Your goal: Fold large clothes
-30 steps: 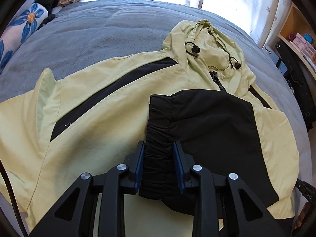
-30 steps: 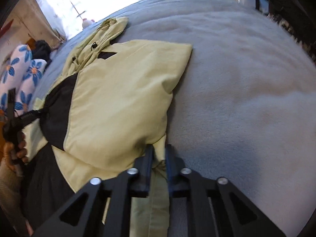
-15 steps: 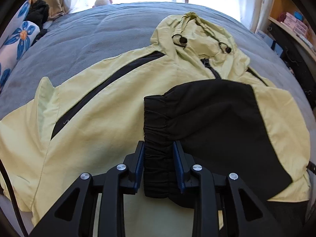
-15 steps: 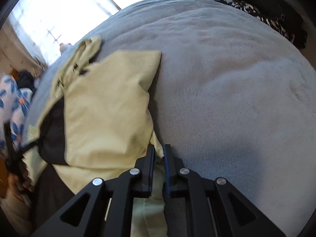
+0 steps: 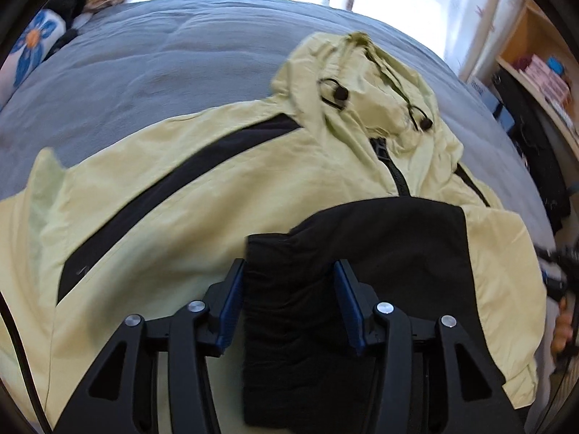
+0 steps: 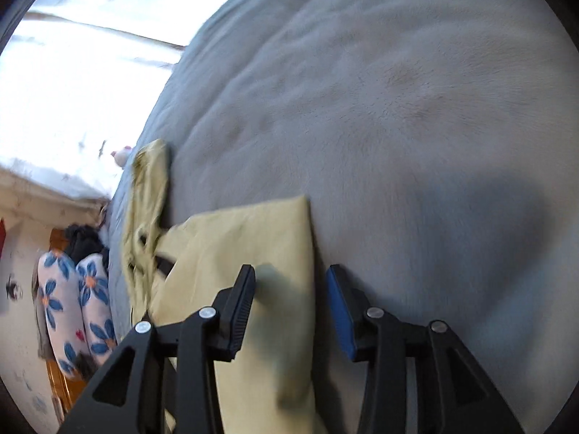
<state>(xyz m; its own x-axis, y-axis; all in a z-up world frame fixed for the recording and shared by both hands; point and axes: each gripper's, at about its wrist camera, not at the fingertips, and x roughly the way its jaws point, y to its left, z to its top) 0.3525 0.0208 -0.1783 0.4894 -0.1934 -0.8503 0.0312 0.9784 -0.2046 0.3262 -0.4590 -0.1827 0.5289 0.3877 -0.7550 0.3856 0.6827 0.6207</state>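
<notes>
A pale yellow hooded jacket [image 5: 188,195] with black panels lies front up on a grey blanket [image 5: 137,83]. Its hood [image 5: 365,83] points to the far side. One sleeve is folded across the chest, and its black cuff [image 5: 286,307] lies between the jaws of my left gripper [image 5: 288,282], which is open. In the right wrist view my right gripper [image 6: 291,285] is open above the jacket's folded yellow edge [image 6: 253,238]; nothing is held.
Flowered pillows [image 6: 68,311] and dark clothes lie at the bed's far left. A shelf with boxes [image 5: 542,79] stands to the right of the bed. The person's hand with the other gripper [image 5: 562,289] shows at the right edge. Bright curtained windows are behind.
Both grippers have opened. The left let go of the black cuff, which now lies on the chest. The right let go of the yellow edge and turned toward the open blanket.
</notes>
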